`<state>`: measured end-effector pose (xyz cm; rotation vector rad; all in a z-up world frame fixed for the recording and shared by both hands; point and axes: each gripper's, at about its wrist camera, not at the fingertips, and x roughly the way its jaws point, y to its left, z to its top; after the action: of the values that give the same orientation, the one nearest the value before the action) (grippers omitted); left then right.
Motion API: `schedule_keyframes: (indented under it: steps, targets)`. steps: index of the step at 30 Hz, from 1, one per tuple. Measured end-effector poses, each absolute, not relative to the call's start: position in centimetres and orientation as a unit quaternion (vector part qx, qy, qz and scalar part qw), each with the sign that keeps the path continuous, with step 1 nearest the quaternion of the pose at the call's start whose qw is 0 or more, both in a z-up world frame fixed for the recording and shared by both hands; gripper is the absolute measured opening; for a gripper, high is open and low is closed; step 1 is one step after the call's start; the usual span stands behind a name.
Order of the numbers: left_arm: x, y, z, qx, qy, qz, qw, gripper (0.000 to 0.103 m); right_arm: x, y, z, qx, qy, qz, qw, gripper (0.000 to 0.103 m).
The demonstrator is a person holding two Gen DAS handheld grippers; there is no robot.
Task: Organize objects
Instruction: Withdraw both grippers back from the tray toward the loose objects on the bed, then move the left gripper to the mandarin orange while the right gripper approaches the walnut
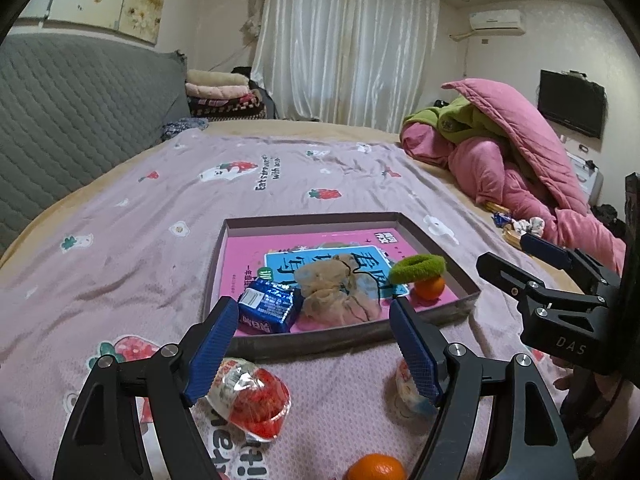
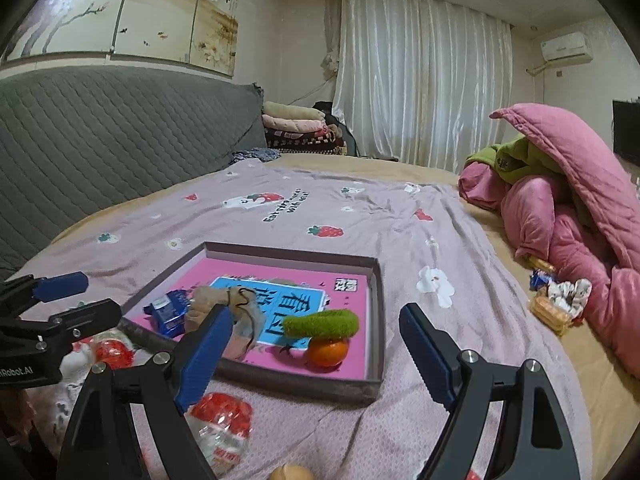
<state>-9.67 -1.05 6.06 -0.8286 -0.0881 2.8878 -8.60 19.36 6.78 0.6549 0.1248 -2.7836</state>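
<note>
A shallow grey tray [image 1: 312, 219] [image 2: 290, 251] lies on the mauve bedspread. It holds a pink book [image 1: 256, 256], a blue snack pack [image 1: 267, 309] [image 2: 168, 313], a crumpled beige mesh cloth [image 1: 336, 292], and a green hair tie [image 1: 418, 267] [image 2: 320, 323] resting on an orange [image 1: 430, 287] [image 2: 327, 352]. My left gripper [image 1: 316, 344] hovers open before the tray's near rim, over a red jelly packet [image 1: 252, 400]. A white packet [image 1: 406, 390] sits behind its right finger, and a second orange [image 1: 376, 467] lies below. My right gripper [image 2: 318, 352] is open, with nothing between its fingers.
A pink quilt pile [image 2: 576, 216] with green cloth fills the right side, with loose snacks [image 2: 556, 304] beside it. A grey padded headboard [image 1: 72, 120] runs along the left. Folded blankets [image 1: 224, 92] are stacked at the far end. Another red packet [image 2: 222, 420] lies near the right gripper.
</note>
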Motion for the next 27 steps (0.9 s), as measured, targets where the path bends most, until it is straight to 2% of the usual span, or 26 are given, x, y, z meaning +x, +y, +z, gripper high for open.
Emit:
schedule_keyframes:
  steps: [11, 27]
  targets:
    - [-7.5, -0.5, 5.3, -0.281, -0.034, 0.957, 0.068, 0.079, -6.9, 19.9, 6.0, 0.237, 0.054, -0.960, 0.137, 0.085]
    - [-5.3, 0.9, 2.7, -0.318, -0.001, 0.943, 0.094, 0.079, -6.1, 20.9, 4.5, 0.266, 0.058, -0.952, 0.141, 0.085]
